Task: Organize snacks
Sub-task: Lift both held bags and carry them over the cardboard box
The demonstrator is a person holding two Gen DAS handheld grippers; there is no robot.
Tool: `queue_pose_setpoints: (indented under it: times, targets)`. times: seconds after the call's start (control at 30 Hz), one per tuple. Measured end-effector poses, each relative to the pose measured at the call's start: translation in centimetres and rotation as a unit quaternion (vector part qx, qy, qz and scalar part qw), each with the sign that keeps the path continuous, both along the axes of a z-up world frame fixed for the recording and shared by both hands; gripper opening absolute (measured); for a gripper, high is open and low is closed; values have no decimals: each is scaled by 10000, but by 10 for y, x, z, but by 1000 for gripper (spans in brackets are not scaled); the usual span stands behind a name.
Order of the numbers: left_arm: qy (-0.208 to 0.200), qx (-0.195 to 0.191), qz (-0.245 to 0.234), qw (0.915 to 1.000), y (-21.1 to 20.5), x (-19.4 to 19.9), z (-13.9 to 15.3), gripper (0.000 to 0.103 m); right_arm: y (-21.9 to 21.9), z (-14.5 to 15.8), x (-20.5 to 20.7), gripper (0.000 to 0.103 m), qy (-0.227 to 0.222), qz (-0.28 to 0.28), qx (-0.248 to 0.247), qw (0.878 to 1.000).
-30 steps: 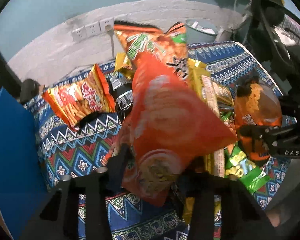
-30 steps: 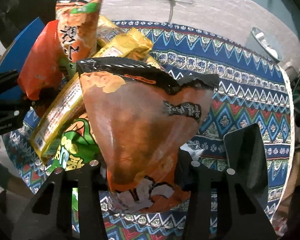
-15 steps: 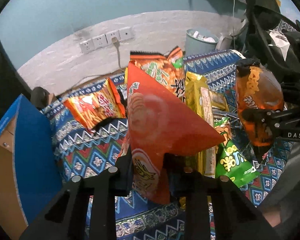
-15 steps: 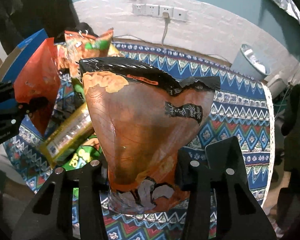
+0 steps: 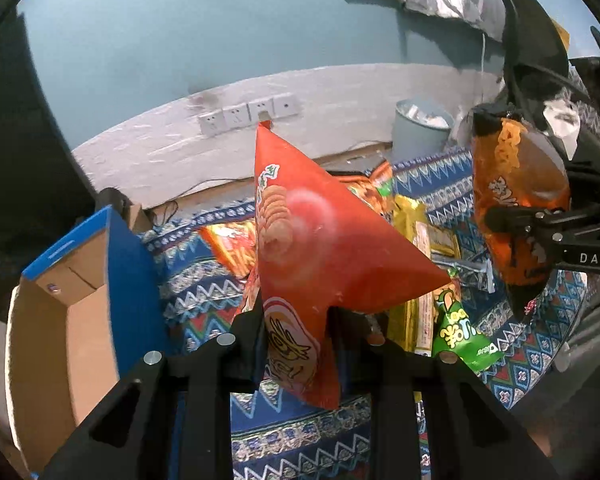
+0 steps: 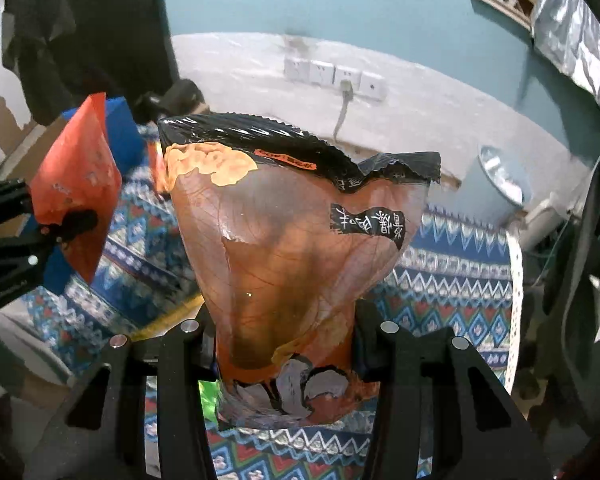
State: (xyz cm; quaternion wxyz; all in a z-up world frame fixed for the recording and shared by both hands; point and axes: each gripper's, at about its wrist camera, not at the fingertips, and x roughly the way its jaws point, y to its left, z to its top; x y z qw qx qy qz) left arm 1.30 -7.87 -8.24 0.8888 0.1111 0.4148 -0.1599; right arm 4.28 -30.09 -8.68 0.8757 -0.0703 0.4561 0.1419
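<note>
My left gripper [image 5: 295,320] is shut on a red chip bag [image 5: 316,248] and holds it up above the patterned cloth [image 5: 203,284]. It also shows in the right wrist view [image 6: 75,196], at the left. My right gripper [image 6: 283,344] is shut on an orange snack bag with a black top [image 6: 295,248], held upright in the air. In the left wrist view that orange bag [image 5: 516,200] hangs at the right in the right gripper [image 5: 496,216]. Several snack packs lie on the cloth, among them a green bag [image 5: 460,336] and a yellow pack [image 5: 416,240].
An open cardboard box with blue sides [image 5: 75,312] stands at the left edge of the cloth. A grey bin [image 5: 420,128] stands by the white wall base with sockets [image 5: 247,116]. A black chair frame [image 5: 540,64] is at the right.
Both grippers have risen with their bags, well above the cloth. The pile of snacks has dropped lower in both views, and the box at the left has come more into view.
</note>
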Motion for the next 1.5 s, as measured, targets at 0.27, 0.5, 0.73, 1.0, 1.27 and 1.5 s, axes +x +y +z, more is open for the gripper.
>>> queue_pose_setpoints:
  times: [0.27, 0.5, 0.73, 1.0, 1.27, 1.5]
  targets:
    - [-445, -90, 240, 9987, 31, -9, 37, 27, 29, 28, 11, 45, -254, 222, 96, 9994]
    - [-676, -67, 451, 9967, 57, -16, 58, 27, 62, 45, 14, 45, -376, 475, 140, 9981]
    - [-819, 24, 710, 9941, 88, -18, 67, 27, 99, 59, 16, 45, -424, 751, 286, 9959]
    - [-736, -3, 1131, 9908, 134, -18, 68, 27, 150, 69, 22, 45, -471, 1099, 391, 9921]
    - [-557, -46, 1655, 9846, 184, -13, 57, 27, 205, 68, 31, 45, -389, 1425, 501, 9878]
    - [-375, 32, 2040, 9783, 222, -15, 41, 27, 253, 68, 37, 45, -258, 1744, 626, 9823]
